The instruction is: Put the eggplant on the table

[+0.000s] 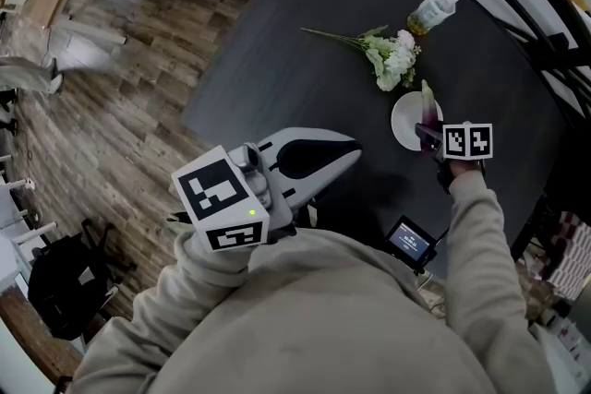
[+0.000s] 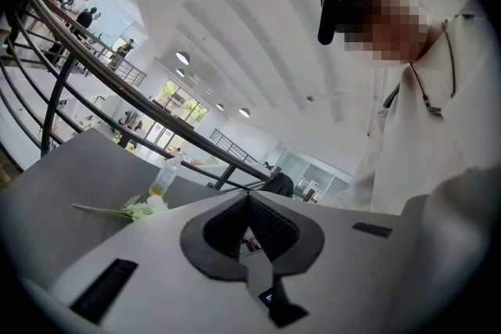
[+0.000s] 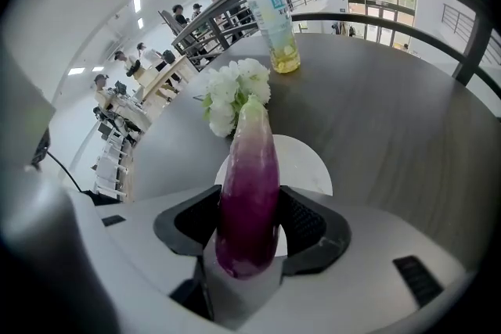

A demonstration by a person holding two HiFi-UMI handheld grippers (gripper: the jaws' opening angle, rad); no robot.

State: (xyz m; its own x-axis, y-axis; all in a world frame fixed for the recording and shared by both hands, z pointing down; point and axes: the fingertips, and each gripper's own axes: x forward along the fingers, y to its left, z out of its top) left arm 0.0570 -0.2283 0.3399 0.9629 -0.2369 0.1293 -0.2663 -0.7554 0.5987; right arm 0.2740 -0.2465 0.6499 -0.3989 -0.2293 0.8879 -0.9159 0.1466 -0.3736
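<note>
A purple eggplant [image 3: 249, 192] with a pale green tip stands between the jaws of my right gripper [image 3: 249, 227], which is shut on its thick end. In the head view the eggplant [image 1: 428, 106] hangs over a small white plate [image 1: 404, 123] on the dark round table [image 1: 314, 41], and the right gripper [image 1: 427, 136] points steeply down at it. The plate's rim [image 3: 309, 160] shows just behind the eggplant. My left gripper [image 1: 351, 150] is held close to my body, pointing roughly level, with its jaws [image 2: 249, 198] together and nothing in them.
A bunch of white flowers [image 1: 392, 58] lies beyond the plate, with a plastic bottle [image 1: 432, 12] of yellow liquid behind it. A small device with a screen [image 1: 410, 242] sits at the table's near edge. Black railings run behind the table. A black bag [image 1: 65, 281] lies on the wooden floor.
</note>
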